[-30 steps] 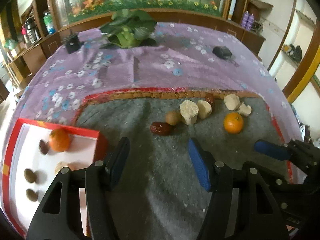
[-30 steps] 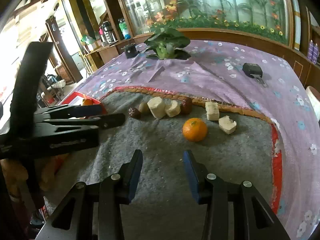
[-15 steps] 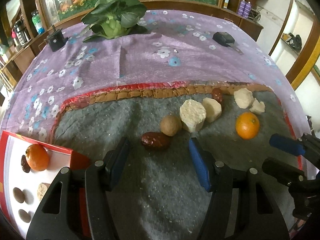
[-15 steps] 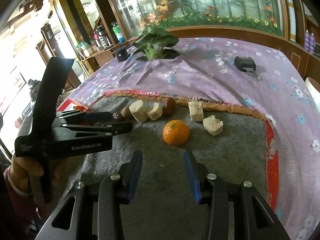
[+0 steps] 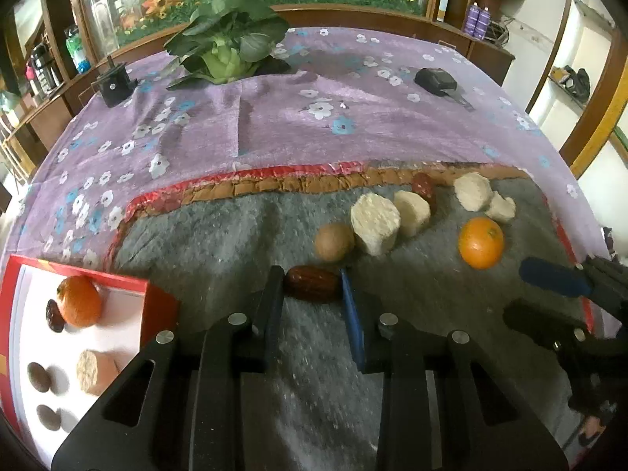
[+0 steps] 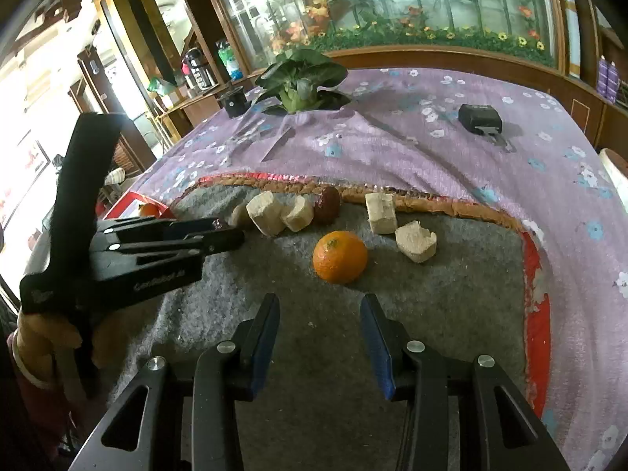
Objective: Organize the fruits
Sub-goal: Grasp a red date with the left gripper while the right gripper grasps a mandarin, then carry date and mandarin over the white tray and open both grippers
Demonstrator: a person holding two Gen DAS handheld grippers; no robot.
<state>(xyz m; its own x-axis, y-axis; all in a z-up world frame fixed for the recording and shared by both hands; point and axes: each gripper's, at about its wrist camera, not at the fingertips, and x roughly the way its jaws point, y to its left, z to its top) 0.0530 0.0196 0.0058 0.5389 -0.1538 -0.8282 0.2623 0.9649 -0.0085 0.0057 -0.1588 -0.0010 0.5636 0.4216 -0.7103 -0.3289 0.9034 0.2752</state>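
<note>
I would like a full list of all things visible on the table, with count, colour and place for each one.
date: 1, dark red, on grey mat, between left tongs' pads
second date: 1, dark red, mat's far edge
nut: 1, brown, behind held date
white chunks: 4, cream, far part of mat
orange: 1, on mat, ahead of right tongs
mat: 1, grey
tray: 1, red rim, white inside, left; holds an orange, a date and more
cloth: purple, flowered
plant: green, far side
left tongs: have just been closing on date
right tongs: open, empty
</note>
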